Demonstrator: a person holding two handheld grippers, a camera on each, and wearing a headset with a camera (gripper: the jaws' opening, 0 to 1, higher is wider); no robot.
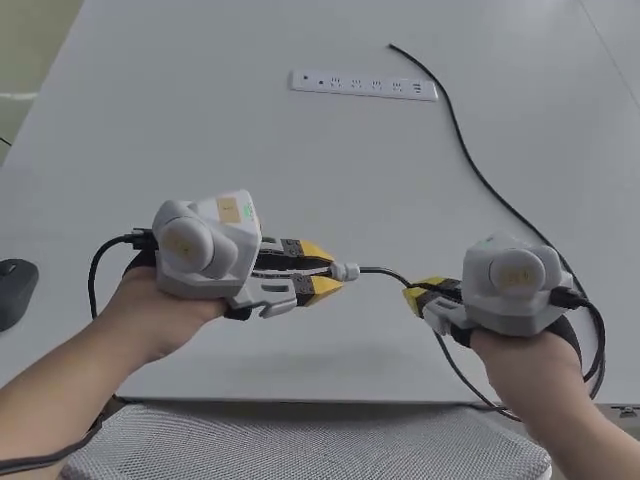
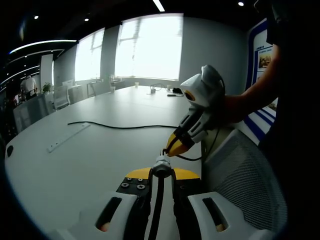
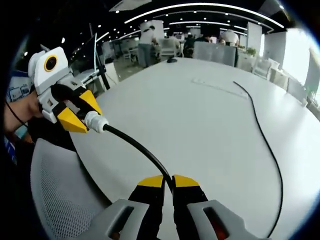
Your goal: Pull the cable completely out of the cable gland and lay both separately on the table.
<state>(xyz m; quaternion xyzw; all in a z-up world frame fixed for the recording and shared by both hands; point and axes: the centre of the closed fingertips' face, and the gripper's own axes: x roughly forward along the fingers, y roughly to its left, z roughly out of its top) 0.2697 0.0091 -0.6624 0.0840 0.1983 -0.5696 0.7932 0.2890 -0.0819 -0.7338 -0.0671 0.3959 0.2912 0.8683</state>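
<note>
Cable gland (image 1: 346,270), pale grey, sits clamped between the yellow jaw tips of the left gripper (image 1: 325,268), nose poking out just past the tips. In the left gripper view the gland (image 2: 161,166) is dead centre between that gripper's (image 2: 161,175) two jaws, which are clenched on it.

Black cable (image 1: 380,272) comes straight out of the gland's nose and is not pulled out. It spans the short gap between the two sets of jaws and ends up in the right gripper (image 1: 420,293), whose jaws are pinched tight on it. In the right gripper view the cable (image 3: 135,145) runs from the closed yellow tips of the right gripper (image 3: 169,182) up and left to the gland (image 3: 95,122), which is held in the left gripper (image 3: 75,112) ahead of the jaws. In the left gripper view the right gripper (image 2: 175,145) is just ahead of the gland, with a short bend of cable (image 2: 187,158) between them.

Both grippers are held above the near edge of the white table (image 1: 250,150), tips facing each other. Well beyond the jaws a white power strip (image 1: 364,85) lies flat, with a black cord (image 1: 470,150) trailing from near it toward the right gripper's side. A dark mouse (image 1: 12,290) is outside the left gripper. A mesh chair (image 1: 300,440) is below both.
</note>
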